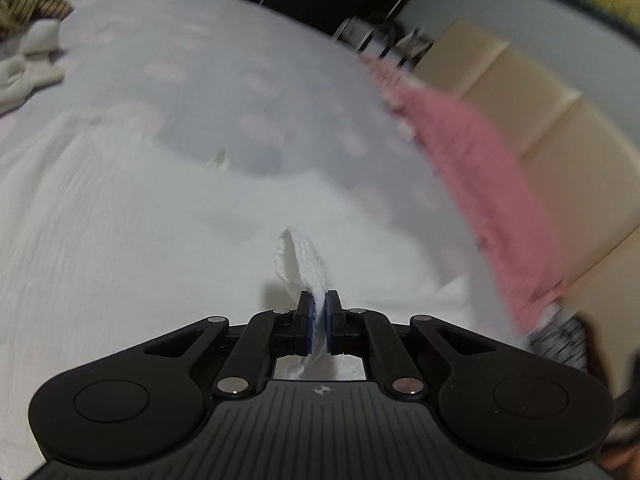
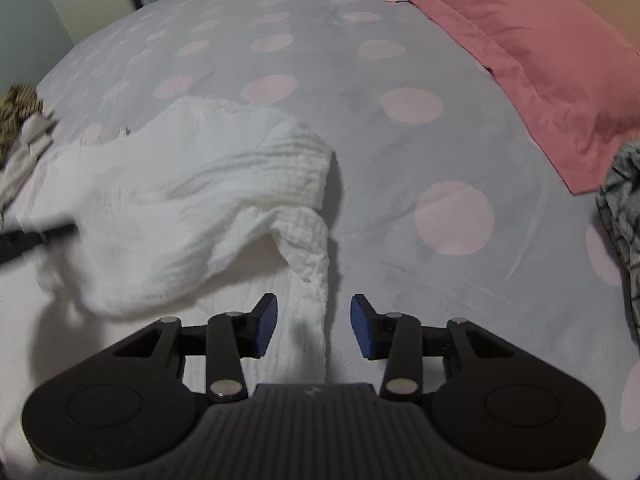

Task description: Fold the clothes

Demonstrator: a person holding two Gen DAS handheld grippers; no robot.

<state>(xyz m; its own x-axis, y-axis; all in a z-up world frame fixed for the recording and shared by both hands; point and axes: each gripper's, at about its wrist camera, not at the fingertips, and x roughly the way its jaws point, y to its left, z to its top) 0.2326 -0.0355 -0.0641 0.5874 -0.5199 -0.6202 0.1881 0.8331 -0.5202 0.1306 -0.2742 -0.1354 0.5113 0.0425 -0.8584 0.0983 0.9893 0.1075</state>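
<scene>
Clothes pile [image 2: 20, 128]: brown striped and beige pieces bunched at the bed's far left edge.
Left gripper [image 1: 319, 308]: jaws pinched tight on a corner of the white garment [image 1: 120, 220].
White garment: crinkled, rumpled on the bed [image 2: 360, 140], one strip running between the right jaws.
Right gripper [image 2: 314, 326]: jaws partway apart, pads clear of the strip.
Pink pillow [image 2: 540, 60]: far right on the dotted sheet.

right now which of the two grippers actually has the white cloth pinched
The left gripper: its pads are shut on a fold of the white cloth. The right gripper stands open, the cloth merely lying between its pads.
</scene>
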